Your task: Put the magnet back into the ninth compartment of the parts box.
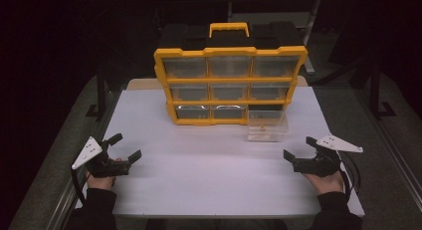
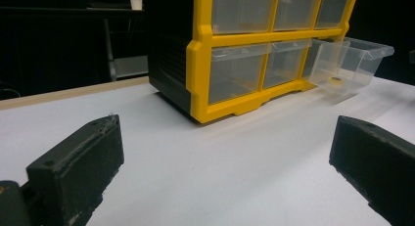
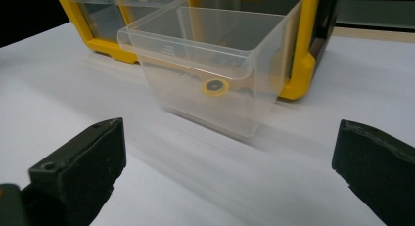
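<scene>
Right claw wide apart, grasping nothing, low over the near right of the white bench. Just beyond, a clear drawer pulled out from the bottom right of the yellow box of drawers, with a small yellow ring inside. Left claw wide apart too, grasping nothing, at the near left, well apart from the box.

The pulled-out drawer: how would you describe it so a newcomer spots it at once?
Find the yellow organizer standing on the white table. Look along its bottom row to the right-hand end, where the clear drawer sits. Unlike its closed neighbours, it juts forward and holds a small yellow ring.
</scene>
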